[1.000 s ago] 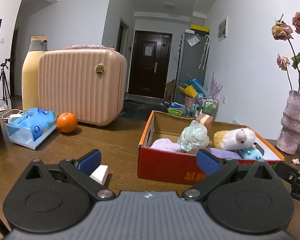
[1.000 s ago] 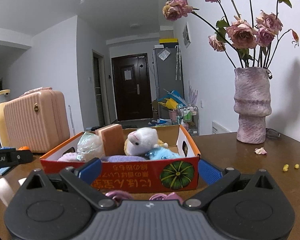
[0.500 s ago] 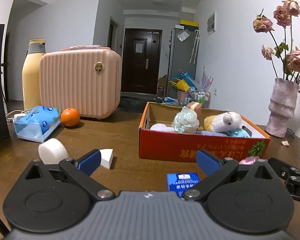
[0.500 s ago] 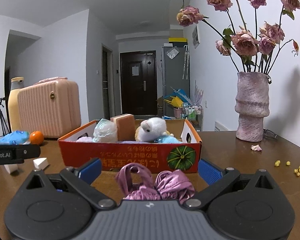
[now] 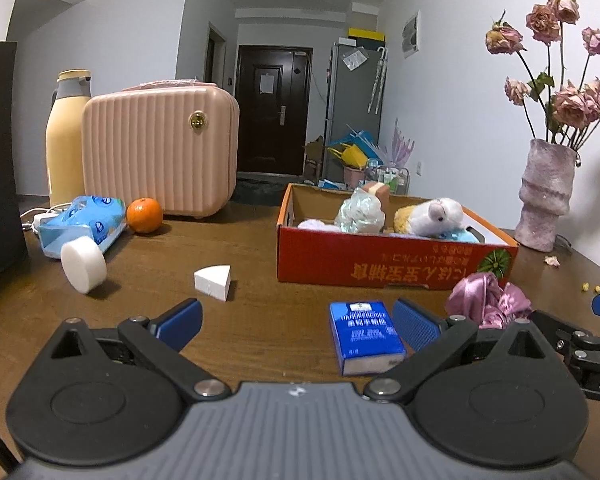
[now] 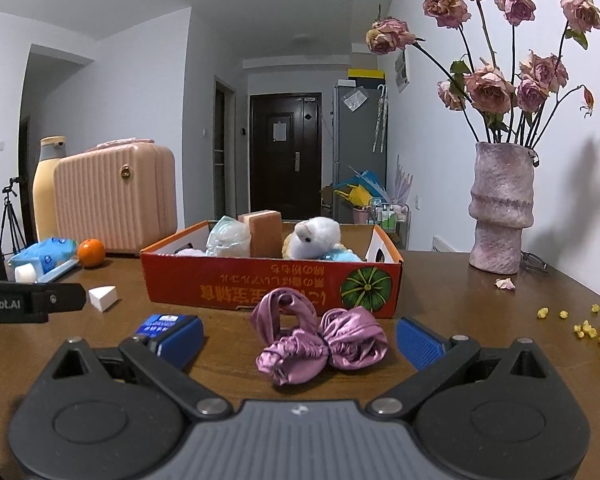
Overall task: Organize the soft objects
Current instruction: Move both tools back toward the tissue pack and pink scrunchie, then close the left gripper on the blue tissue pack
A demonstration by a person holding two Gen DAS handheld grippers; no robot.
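Observation:
A red cardboard box (image 5: 384, 268) (image 6: 260, 284) on the brown table holds a white plush toy (image 5: 436, 216) (image 6: 314, 236), a bath pouf (image 6: 228, 238), a sponge block (image 6: 266, 232) and other soft items. In front of it lies a purple satin scrunchie (image 6: 320, 344) (image 5: 486, 300), between the open fingers of my right gripper (image 6: 300, 340). My left gripper (image 5: 296, 322) is open and empty, with a blue tissue pack (image 5: 364, 336) by its right finger. A white wedge sponge (image 5: 213, 277) and a white round sponge (image 5: 83, 264) lie to the left.
A pink case (image 5: 160, 152), a cream bottle (image 5: 64, 136), an orange (image 5: 144, 209) and a blue wipes packet (image 5: 84, 224) stand at the back left. A vase of dried roses (image 6: 502, 208) stands at the right, with yellow crumbs (image 6: 580, 324) nearby.
Both grippers have drawn back from the box and lower over the table. The scrunchie, blue tissue pack and white sponges have come fully into view. Both stayed open.

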